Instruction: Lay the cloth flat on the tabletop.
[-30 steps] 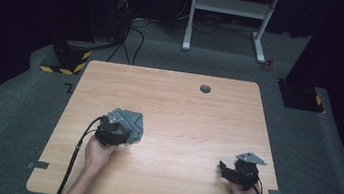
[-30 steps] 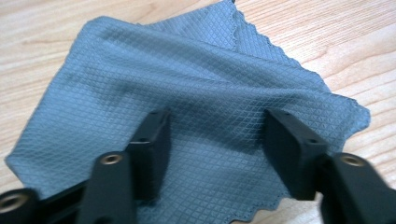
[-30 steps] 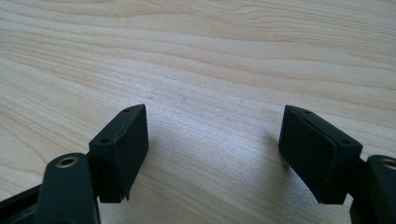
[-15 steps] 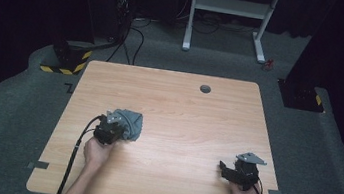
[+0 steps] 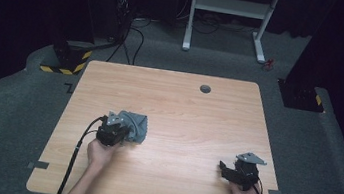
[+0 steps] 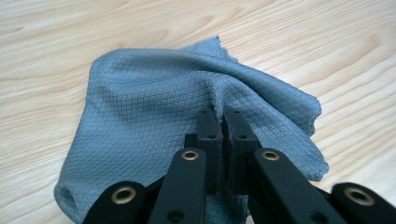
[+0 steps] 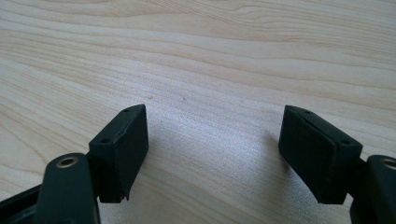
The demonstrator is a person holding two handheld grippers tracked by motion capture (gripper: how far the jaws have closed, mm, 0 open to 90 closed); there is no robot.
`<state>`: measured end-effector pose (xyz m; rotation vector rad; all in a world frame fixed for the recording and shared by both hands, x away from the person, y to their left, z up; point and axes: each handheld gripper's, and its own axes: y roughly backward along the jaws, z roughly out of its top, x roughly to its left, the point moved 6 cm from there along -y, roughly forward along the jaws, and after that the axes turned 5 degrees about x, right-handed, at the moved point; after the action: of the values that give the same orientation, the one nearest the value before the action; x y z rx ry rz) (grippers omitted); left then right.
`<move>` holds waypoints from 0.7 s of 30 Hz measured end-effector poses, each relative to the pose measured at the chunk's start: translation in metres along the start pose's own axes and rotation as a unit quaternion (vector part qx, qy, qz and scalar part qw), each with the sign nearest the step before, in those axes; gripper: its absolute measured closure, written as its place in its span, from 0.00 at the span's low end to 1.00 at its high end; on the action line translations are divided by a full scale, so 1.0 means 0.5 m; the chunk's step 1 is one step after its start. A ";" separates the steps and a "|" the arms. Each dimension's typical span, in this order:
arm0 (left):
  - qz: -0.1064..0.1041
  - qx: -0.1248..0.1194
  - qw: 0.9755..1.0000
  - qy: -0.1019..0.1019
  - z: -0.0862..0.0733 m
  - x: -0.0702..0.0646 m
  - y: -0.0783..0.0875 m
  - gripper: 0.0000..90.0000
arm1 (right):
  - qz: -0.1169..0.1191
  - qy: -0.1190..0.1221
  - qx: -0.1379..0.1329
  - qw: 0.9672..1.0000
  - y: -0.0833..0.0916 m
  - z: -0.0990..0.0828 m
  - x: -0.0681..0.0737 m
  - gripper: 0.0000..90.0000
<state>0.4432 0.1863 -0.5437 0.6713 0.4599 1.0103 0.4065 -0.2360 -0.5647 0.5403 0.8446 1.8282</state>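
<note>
Two grippers over the table (image 5: 174,102): left gripper (image 6: 219,126) has just closed, fingers clamped on a fold of grey cloth (image 6: 149,107) (crumpled, table's left-centre); right gripper (image 7: 212,149) near the front-right edge, fingers wide apart w/ nothing between.

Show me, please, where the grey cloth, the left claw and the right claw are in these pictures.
grey cloth (image 6: 149,102): left gripper view, its textured middle.
left claw (image 6: 222,122): left gripper view, between its fingertips.
right claw (image 7: 212,128): right gripper view, between its fingertips.
</note>
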 end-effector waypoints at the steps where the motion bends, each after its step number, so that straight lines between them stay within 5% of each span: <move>1: -0.008 -0.008 1.000 -0.004 0.006 -0.009 0.004 0.96 | 0.000 0.000 0.000 1.000 0.000 0.000 0.000 0.27; 9: -0.044 -0.007 0.998 -0.039 0.036 -0.075 -0.008 0.96 | 0.000 0.000 0.000 1.000 0.000 0.000 0.000 0.27; 21: -0.096 -0.011 0.994 -0.057 0.066 -0.166 -0.033 0.96 | 0.000 0.000 0.000 1.000 0.000 0.000 0.000 0.27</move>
<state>0.4358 0.0969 -0.5279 0.6481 0.4044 0.7900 0.4064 -0.2359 -0.5648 0.5411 0.8439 1.8282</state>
